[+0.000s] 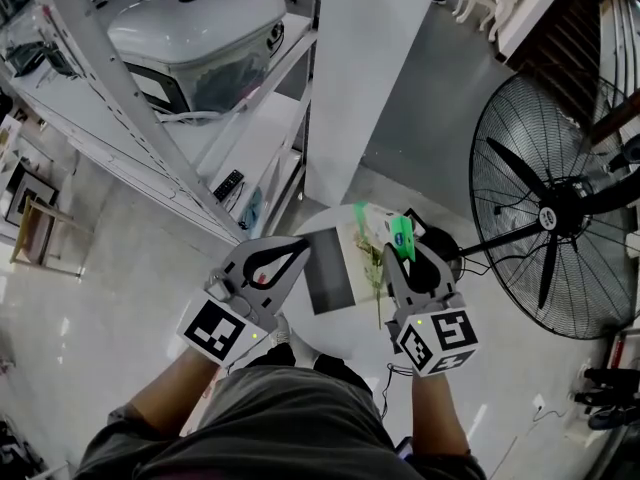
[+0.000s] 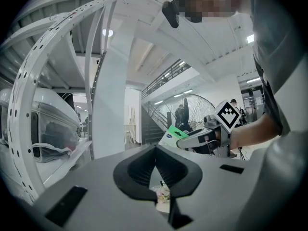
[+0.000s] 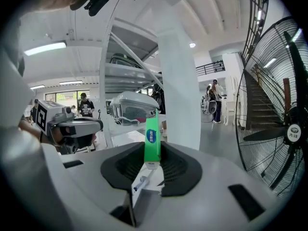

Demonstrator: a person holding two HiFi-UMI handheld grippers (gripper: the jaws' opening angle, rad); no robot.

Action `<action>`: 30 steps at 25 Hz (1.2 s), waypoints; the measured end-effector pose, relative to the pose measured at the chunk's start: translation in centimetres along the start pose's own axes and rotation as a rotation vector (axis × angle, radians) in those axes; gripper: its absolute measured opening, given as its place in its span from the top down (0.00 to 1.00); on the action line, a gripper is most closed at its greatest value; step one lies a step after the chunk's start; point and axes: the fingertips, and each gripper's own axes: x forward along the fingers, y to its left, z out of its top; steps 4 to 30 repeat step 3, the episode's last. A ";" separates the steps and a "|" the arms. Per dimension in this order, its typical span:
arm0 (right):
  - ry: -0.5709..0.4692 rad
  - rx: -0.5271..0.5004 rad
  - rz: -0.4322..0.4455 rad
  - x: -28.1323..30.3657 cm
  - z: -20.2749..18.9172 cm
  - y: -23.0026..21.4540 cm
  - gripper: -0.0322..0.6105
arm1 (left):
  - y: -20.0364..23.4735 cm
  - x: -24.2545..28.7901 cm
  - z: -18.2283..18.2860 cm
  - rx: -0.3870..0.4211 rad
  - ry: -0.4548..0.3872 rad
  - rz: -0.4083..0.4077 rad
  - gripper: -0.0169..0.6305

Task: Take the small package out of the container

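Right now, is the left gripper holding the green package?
No, the green package is pinched in the right gripper, and the left gripper has its jaws shut on nothing.

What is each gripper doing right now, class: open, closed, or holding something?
Left gripper: closed, nothing between its jaws.
Right gripper: closed on the small green package.

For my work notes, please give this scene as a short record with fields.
Right gripper: shut on a small flat green and white package
Left gripper: shut, nothing between its jaws
Under both grippers: a small round white table
Right of the table, head view: a large black wire-cage floor fan
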 end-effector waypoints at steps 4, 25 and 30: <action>0.003 -0.001 0.000 0.2 -0.1 -0.1 0.79 | -0.1 0.3 -0.2 0.003 0.001 -0.008 0.95; 0.003 -0.001 0.000 0.2 -0.1 -0.1 0.79 | -0.1 0.3 -0.2 0.003 0.001 -0.008 0.95; 0.003 -0.001 0.000 0.2 -0.1 -0.1 0.79 | -0.1 0.3 -0.2 0.003 0.001 -0.008 0.95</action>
